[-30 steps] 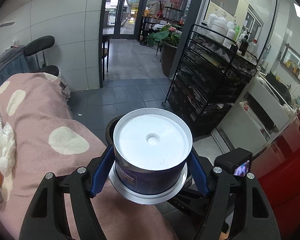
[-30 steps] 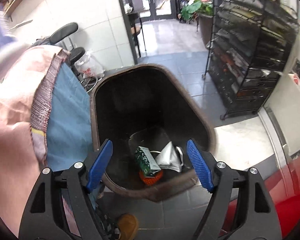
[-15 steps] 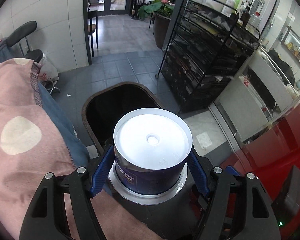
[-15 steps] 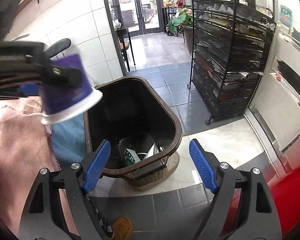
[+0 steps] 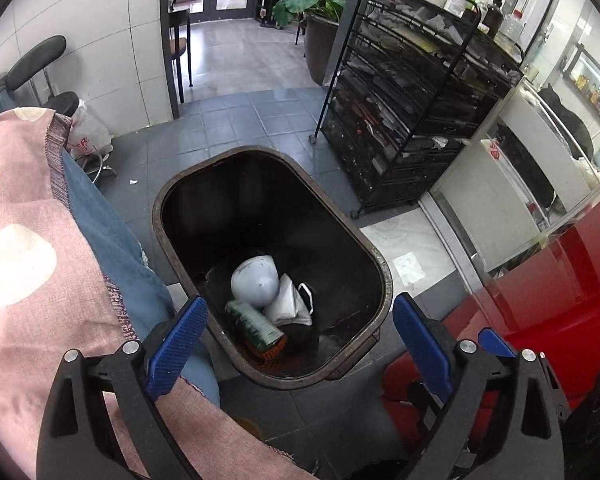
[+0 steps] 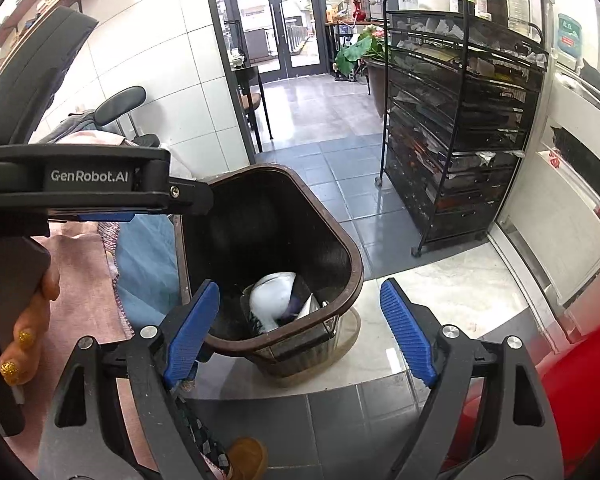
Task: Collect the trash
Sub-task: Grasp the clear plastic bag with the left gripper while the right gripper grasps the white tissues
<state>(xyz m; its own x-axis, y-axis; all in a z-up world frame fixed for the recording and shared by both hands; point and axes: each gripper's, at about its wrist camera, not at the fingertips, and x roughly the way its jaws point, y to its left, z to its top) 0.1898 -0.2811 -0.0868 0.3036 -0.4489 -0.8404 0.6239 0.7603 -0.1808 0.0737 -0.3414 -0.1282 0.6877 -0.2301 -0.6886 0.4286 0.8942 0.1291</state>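
Note:
A dark brown trash bin (image 5: 374, 264) stands on the floor beside the table. Inside it lie the white-lidded disc tub (image 5: 255, 282), a white face mask (image 5: 290, 307) and a green packet (image 5: 256, 326). My left gripper (image 5: 298, 340) is open and empty just above the bin's near rim. My right gripper (image 6: 300, 330) is open and empty, lower and nearer, facing the bin (image 6: 352, 264); the tub (image 6: 270, 300) shows inside. The left gripper's black body (image 6: 80, 184) crosses the right wrist view above the bin.
A pink spotted cloth over blue fabric (image 5: 28, 240) covers the table edge on the left. A black wire rack (image 5: 412, 112) stands behind the bin, a red surface (image 5: 560, 280) to the right, an office chair (image 5: 40, 64) at the far left.
My left gripper opened and let go of the disc tub, which dropped into the bin. The right gripper drew back slightly and stays open.

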